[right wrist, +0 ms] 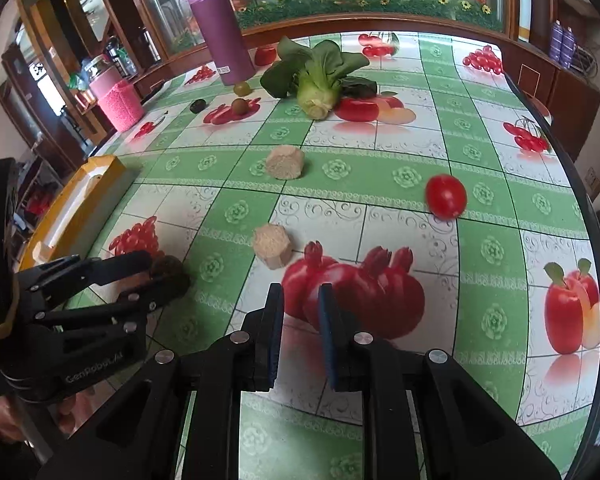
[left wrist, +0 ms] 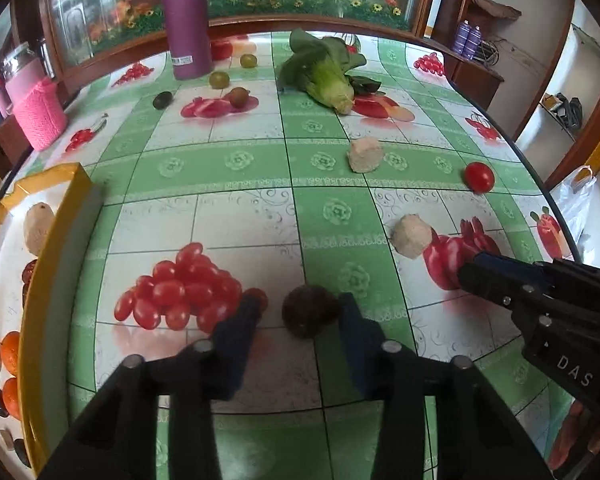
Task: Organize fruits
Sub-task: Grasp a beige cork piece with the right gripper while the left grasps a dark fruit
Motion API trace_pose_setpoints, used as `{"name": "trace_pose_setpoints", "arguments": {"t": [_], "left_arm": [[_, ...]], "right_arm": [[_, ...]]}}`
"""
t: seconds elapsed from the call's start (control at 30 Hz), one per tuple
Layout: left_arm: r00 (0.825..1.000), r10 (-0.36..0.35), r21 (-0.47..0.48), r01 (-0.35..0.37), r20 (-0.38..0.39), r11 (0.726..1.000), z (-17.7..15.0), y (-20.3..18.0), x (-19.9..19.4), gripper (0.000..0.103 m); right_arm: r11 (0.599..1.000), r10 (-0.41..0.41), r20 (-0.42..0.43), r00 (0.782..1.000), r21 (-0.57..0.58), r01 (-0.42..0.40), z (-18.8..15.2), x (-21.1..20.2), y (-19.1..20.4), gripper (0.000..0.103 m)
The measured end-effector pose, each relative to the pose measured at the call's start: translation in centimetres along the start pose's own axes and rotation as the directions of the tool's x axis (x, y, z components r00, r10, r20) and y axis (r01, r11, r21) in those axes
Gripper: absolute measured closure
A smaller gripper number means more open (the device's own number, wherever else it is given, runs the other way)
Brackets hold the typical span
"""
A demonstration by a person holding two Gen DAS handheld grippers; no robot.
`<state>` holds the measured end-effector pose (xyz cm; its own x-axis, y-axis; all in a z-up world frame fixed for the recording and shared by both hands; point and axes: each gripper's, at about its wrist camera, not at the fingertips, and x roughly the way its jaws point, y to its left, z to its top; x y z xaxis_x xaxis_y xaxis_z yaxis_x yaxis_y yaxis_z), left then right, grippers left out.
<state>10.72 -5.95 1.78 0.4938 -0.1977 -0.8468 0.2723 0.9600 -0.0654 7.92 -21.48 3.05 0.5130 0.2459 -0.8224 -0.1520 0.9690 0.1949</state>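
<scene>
A dark brown round fruit [left wrist: 308, 310] lies on the tablecloth between the open fingers of my left gripper [left wrist: 298, 308]; it also shows in the right wrist view [right wrist: 172, 274], with the left gripper [right wrist: 156, 276] around it. The jaws stand apart from its sides. My right gripper [right wrist: 299, 300] is open and empty above the printed pomegranates; it shows in the left wrist view [left wrist: 470, 270]. A red tomato [left wrist: 479, 176] [right wrist: 446, 196] lies to the right. Green and dark grapes [left wrist: 219, 79] [right wrist: 242, 88] lie far back. A yellow-rimmed tray [left wrist: 44, 264] [right wrist: 100, 164] at left holds fruits.
Two beige cut pieces [left wrist: 411, 236] [left wrist: 365, 155] lie mid-table, also in the right wrist view [right wrist: 272, 245] [right wrist: 285, 163]. A bok choy [left wrist: 324, 68] [right wrist: 318, 76], a purple bottle [left wrist: 186, 20] [right wrist: 220, 28] and a pink cup [left wrist: 40, 116] stand at the back. The table edge curves at right.
</scene>
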Motion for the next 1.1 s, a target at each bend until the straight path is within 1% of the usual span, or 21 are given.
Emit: {"name": "trace_pose_setpoints", "arguments": {"t": [0.03, 0.07, 0.1, 0.13, 0.17, 0.2, 0.27, 0.3, 0.37, 0.4, 0.43, 0.47, 0.5, 0.57, 0.7, 0.83, 0.97, 1.1], "left_arm": [[1.000, -0.009, 0.005, 0.009, 0.003, 1.000, -0.1, 0.0, 0.0, 0.068], [1.000, -0.023, 0.010, 0.023, 0.004, 1.000, -0.1, -0.1, -0.1, 0.074], [1.000, -0.030, 0.012, 0.030, 0.003, 0.999, -0.2, -0.1, -0.2, 0.075], [1.000, -0.021, 0.014, 0.021, 0.004, 1.000, -0.2, -0.1, -0.4, 0.075], [1.000, -0.012, 0.015, 0.012, 0.003, 1.000, -0.3, 0.0, -0.6, 0.075], [1.000, -0.020, 0.012, 0.020, 0.001, 1.000, -0.5, 0.3, -0.8, 0.075], [0.999, -0.035, -0.007, 0.035, -0.008, 0.999, -0.9, 1.0, -1.1, 0.075], [0.999, -0.040, -0.016, 0.040, -0.011, 0.999, -1.1, 1.3, -1.3, 0.075], [0.999, -0.047, -0.034, 0.047, -0.018, 0.998, -1.4, 2.0, -1.6, 0.075], [0.998, -0.051, -0.041, 0.050, -0.020, 0.998, -1.6, 2.4, -1.7, 0.075], [0.998, -0.056, -0.048, 0.055, -0.021, 0.997, -1.8, 2.6, -1.8, 0.075], [0.998, -0.063, -0.054, 0.062, -0.022, 0.997, -2.0, 2.9, -2.0, 0.075], [0.997, -0.069, -0.059, 0.067, -0.022, 0.996, -2.2, 3.1, -2.2, 0.075], [0.996, -0.087, -0.066, 0.086, -0.020, 0.994, -2.6, 3.5, -2.6, 0.075], [0.993, -0.120, -0.075, 0.118, -0.013, 0.990, -3.3, 4.1, -3.7, 0.075], [0.990, -0.139, -0.076, 0.138, -0.006, 0.988, -4.2, 4.3, -4.9, 0.075], [0.987, -0.160, -0.072, 0.159, 0.003, 0.985, -5.0, 4.4, -6.4, 0.075], [0.984, -0.179, -0.082, 0.180, 0.021, 0.980, -6.0, 5.0, -8.2, 0.075]], "right_arm": [[1.000, 0.015, -0.007, 1.000, 0.000, -0.015, 0.1, 0.2, 0.0, 0.085], [1.000, 0.019, -0.008, 1.000, -0.002, -0.019, 0.4, 0.3, 0.1, 0.085], [1.000, 0.017, -0.003, 1.000, -0.006, -0.017, 0.6, 0.3, 0.1, 0.085], [1.000, 0.016, 0.005, 1.000, -0.010, -0.016, 1.0, 0.4, 0.3, 0.084], [1.000, 0.014, 0.007, 1.000, -0.008, -0.013, 1.3, 0.6, 0.4, 0.080], [1.000, 0.019, 0.005, 1.000, -0.002, -0.019, 1.8, 0.9, 0.4, 0.068], [0.999, 0.033, 0.009, 0.999, -0.018, -0.033, 2.3, 1.3, 0.9, 0.059], [0.999, 0.017, 0.010, 1.000, -0.047, -0.017, 2.4, 1.6, 1.5, 0.058], [0.994, -0.010, -0.019, 1.000, -0.111, 0.008, 2.4, 2.7, 2.6, 0.059], [0.989, -0.043, -0.027, 0.999, -0.142, 0.039, 2.3, 3.2, 3.1, 0.063], [0.981, -0.088, -0.021, 0.996, -0.174, 0.083, 2.2, 3.7, 3.6, 0.068], [0.974, -0.113, 0.001, 0.994, -0.196, 0.111, 2.1, 3.7, 3.8, 0.077], [0.975, -0.112, 0.006, 0.994, -0.194, 0.111, 2.2, 3.8, 3.8, 0.079], [0.981, -0.101, 0.012, 0.995, -0.166, 0.102, 2.2, 3.4, 3.4, 0.079], [0.981, -0.095, 0.042, 0.995, -0.163, 0.101, 1.7, 1.5, 3.5, 0.079], [0.986, -0.061, 0.066, 0.996, -0.150, 0.070, 0.6, -1.1, 3.8, 0.079], [0.987, -0.052, 0.088, 0.995, -0.150, 0.065, -0.7, -3.2, 4.6, 0.079], [0.988, -0.043, 0.088, 0.995, -0.145, 0.056, -2.2, -4.5, 5.5, 0.079]]}}
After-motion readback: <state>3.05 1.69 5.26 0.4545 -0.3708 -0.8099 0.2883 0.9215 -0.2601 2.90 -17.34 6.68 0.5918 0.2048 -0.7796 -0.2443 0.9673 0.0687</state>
